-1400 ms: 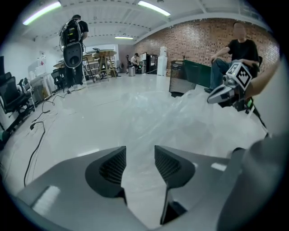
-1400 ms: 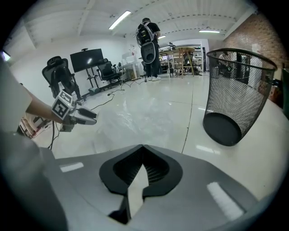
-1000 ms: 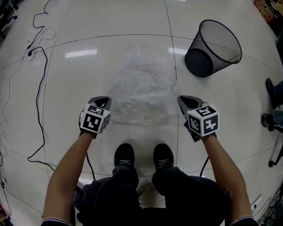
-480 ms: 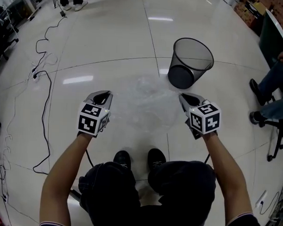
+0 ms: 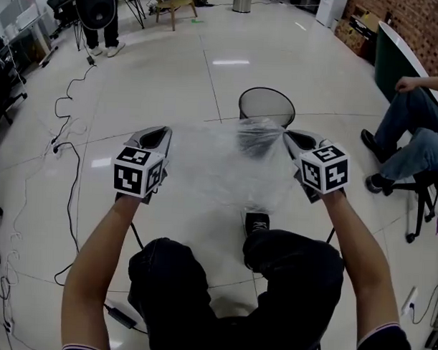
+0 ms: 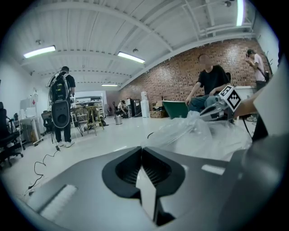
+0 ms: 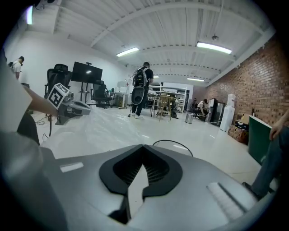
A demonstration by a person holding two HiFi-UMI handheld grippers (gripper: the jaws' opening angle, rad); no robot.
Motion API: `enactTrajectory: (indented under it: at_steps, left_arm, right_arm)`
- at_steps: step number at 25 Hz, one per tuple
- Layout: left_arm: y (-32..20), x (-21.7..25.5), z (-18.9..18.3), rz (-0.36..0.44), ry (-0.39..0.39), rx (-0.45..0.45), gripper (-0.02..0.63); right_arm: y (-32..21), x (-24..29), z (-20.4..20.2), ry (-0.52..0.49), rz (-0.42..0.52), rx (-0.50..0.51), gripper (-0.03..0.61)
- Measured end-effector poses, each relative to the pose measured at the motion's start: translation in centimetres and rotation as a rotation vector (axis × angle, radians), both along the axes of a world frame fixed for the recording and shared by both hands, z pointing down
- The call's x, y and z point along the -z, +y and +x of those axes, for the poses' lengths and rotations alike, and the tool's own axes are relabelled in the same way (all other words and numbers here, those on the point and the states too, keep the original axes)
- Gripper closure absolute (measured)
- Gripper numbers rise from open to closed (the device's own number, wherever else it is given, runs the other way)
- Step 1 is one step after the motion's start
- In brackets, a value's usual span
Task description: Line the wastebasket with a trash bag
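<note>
We hold the trash bag (image 5: 226, 171) up in the air, stretched sideways between our two tools, so its long axis runs left to right in front of us. Its top edge is pulled nearly level, and the rest of the sheet hangs down toward the floor (image 5: 173, 61). The bag is clear, thin plastic, heavily crinkled and bunched (most of all near the right end), and the floor tiles show through it.

The left hand-held gripper (image 5: 154, 136) has its jaws pressed together, pinching the left end of the bag's top edge. The right hand-held gripper (image 5: 298, 137) is likewise clamped on the right end. In each gripper view the ribbed pads meet with no gap, and the plastic trails off sideways toward the other tool.

The wastebasket (image 5: 267, 102), black wire mesh, stands upright on the floor just beyond the bag with its round mouth facing up. Its lower part shows only through the plastic, and the bag is not in it.

One of our shoes (image 5: 257, 224) shows below the hanging plastic. A seated person (image 5: 414, 134) is at the far right, and a black cable (image 5: 69, 151) snakes along the floor at the left.
</note>
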State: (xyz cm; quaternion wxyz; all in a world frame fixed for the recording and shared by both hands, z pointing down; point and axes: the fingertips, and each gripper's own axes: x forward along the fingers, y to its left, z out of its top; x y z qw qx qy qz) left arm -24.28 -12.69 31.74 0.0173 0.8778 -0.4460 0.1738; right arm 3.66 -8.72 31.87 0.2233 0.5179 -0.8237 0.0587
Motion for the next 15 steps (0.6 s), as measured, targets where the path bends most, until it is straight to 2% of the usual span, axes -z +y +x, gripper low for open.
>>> enactTrajectory:
  at_steps: [9, 15]
  left_arm:
    - [-3.3, 6.3, 6.8, 0.067, -0.037, -0.056, 0.603]
    - [-6.6, 8.4, 10.7, 0.083, -0.006, -0.081, 0.603]
  right_arm:
    - [-1.0, 4.7, 5.7, -0.021, 0.091, -0.034, 0.575]
    - [-3.4, 7.5, 8.9, -0.020, 0.136, -0.079, 0.575]
